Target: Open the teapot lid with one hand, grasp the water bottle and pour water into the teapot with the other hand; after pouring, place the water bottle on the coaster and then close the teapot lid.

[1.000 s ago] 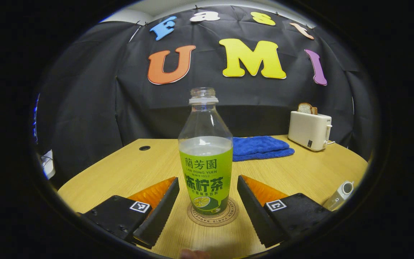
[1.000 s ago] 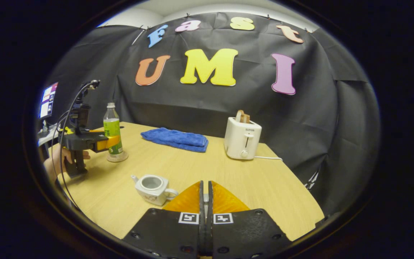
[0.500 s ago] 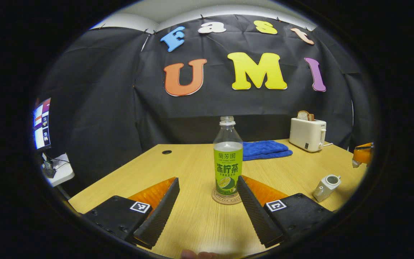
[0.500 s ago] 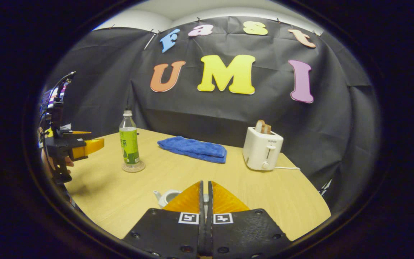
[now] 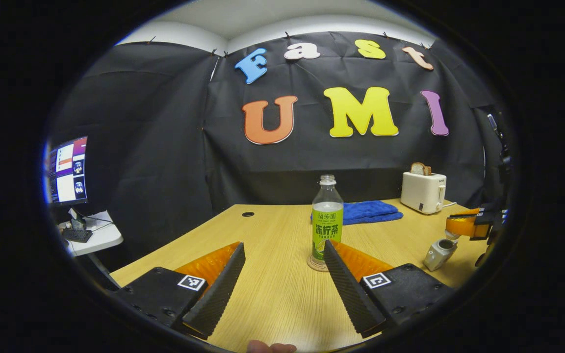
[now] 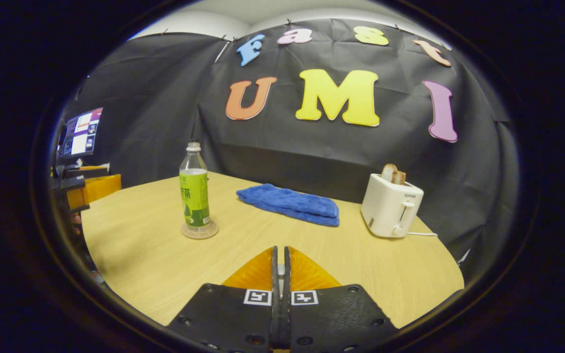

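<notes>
left gripper view: the left gripper (image 5: 282,287) has its fingers spread wide with nothing between them, over the bare front of the table (image 5: 272,304). beyond the fingertips the bottle (image 5: 327,219) stands upright on the coaster (image 5: 316,264), uncapped, partly filled, apart from both fingers. to the right, near the table edge, the teapot (image 5: 438,252) sits with its top open; the right gripper (image 5: 464,226) hangs just above it. farther back lie a blue towel (image 5: 368,211) and a toaster (image 5: 423,191) with bread in its slot. a monitor (image 5: 66,169) stands off the table at far left.

right gripper view: the right gripper (image 6: 279,267) has its fingers pressed together; a small pale object shows in the slit between them, and i cannot tell what it is. across the table (image 6: 243,255) the bottle (image 6: 194,191) stands on the coaster (image 6: 199,230). the left gripper (image 6: 91,189) is at the left table edge, well apart from the bottle. the towel (image 6: 290,203) and toaster (image 6: 390,206) sit toward the back wall.
</notes>
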Demonstrator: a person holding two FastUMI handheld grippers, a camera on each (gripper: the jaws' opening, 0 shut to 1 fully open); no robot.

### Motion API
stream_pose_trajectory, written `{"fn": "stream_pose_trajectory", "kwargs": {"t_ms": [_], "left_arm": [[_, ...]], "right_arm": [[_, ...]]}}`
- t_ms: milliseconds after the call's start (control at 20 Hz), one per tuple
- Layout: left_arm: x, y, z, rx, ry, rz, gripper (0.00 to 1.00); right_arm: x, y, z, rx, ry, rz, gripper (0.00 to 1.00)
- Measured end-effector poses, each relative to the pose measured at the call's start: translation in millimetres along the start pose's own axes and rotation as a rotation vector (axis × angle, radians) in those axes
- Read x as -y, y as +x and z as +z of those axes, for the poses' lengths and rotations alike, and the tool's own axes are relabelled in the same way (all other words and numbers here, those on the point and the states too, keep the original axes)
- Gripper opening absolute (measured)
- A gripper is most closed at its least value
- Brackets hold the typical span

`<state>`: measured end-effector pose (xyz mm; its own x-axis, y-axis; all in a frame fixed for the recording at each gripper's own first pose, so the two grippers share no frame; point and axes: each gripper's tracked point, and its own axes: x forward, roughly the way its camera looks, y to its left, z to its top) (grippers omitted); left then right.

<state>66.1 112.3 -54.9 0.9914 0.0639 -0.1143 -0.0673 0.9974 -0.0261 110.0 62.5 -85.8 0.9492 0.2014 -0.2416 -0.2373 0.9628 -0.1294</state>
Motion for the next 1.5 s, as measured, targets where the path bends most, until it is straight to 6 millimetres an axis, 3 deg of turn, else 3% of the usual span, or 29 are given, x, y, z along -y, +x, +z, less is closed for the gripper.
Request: {"fn": "stream_pose_trajectory", "kwargs": {"t_ms": [400, 850, 1000, 1050, 1100, 1200, 1350, 1500], "left_arm": [[-14, -4, -7, -0.021, 0.003, 0.031, 1.0], [-9, -5, 0, -0.012, -0.002, 0.025, 1.0], [-4, -6, 5, -0.002, -0.011, 0.017, 1.0], [-1, -7, 6, 0.003, -0.017, 0.012, 1.0], [2, -8, 10, 0.01, -0.02, 0.008, 1.0], [12, -9, 17, 0.022, -0.031, -0.008, 1.0], [32, -15, 33, 0.053, -0.046, -0.045, 1.0], [49, -22, 52, 0.093, -0.039, -0.072, 1.0]], "right_arm": [[-2, 12, -18, -0.017, 0.01, 0.002, 0.0], [-3, 12, -26, -0.008, -0.025, -0.024, 0.0], [-8, 10, -21, 0.006, 0.005, -0.003, 0.1], [-9, 6, -16, 0.022, 0.024, 0.006, 0.15], [-9, 0, -7, 0.046, 0.042, 0.005, 0.36], [-3, -14, 11, 0.101, 0.074, -0.018, 0.61], [16, -40, 37, 0.181, 0.14, -0.084, 0.89], [37, -67, 56, 0.234, 0.196, -0.182, 0.93]]}}
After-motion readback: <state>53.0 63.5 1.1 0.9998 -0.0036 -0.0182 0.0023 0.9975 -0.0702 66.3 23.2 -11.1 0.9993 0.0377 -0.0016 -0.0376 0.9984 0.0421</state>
